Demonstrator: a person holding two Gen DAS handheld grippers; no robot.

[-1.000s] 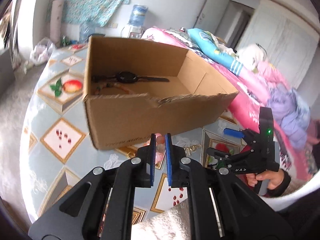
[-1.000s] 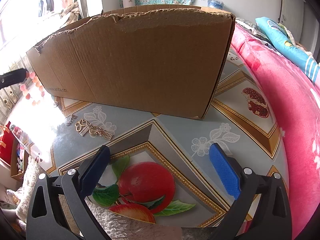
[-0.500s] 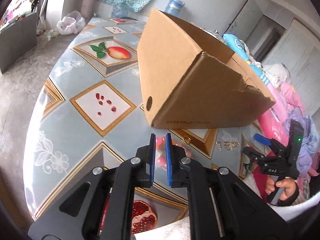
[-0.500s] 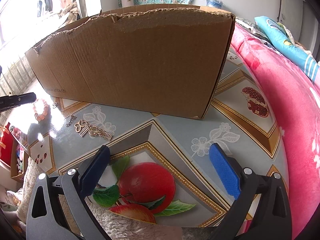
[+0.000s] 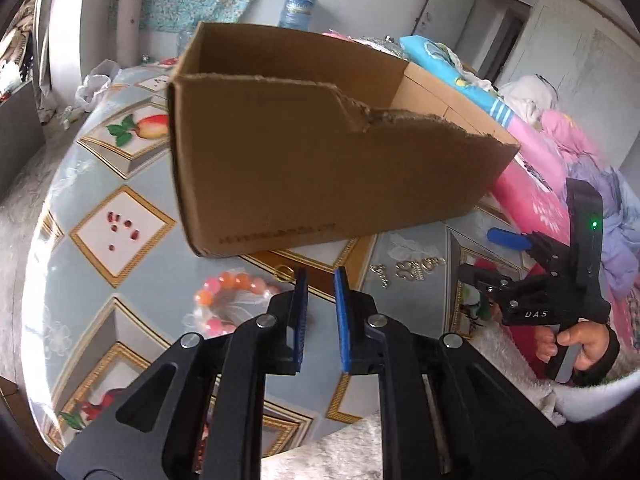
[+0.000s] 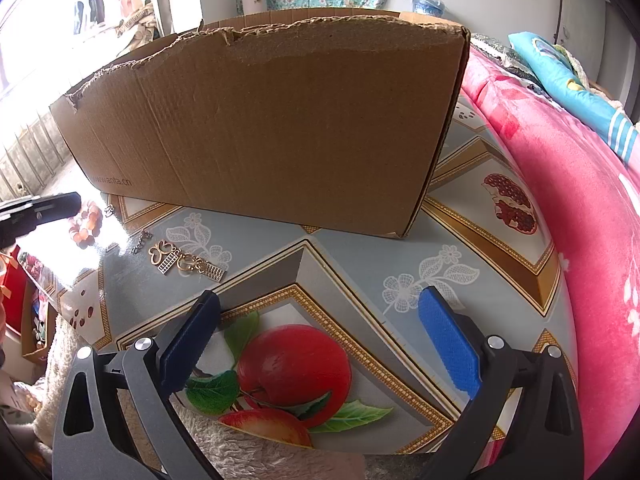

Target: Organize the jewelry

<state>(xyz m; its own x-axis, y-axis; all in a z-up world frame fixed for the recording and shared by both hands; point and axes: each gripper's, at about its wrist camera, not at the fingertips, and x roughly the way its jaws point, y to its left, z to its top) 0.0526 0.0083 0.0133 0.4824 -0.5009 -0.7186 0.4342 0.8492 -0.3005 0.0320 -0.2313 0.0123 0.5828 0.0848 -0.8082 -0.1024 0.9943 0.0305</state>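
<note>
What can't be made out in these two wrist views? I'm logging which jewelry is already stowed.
- Cardboard box contents: its near wall blocks both views.
- Bead bracelet, left wrist view: its near part is behind the left gripper, whose jaws are opening with nothing between them.
- Gold pieces: too small to name.
- Right gripper: open; only the tablecloth below.

Left gripper (image 5: 320, 276): black linkage arms w/ silver screws, blue ribbed pads. Right gripper (image 6: 318, 306): same build; black body marked "DAS", green LED, grey handle. Hand (image 5: 576, 344) in dark cuff; white fleecy sleeve.
</note>
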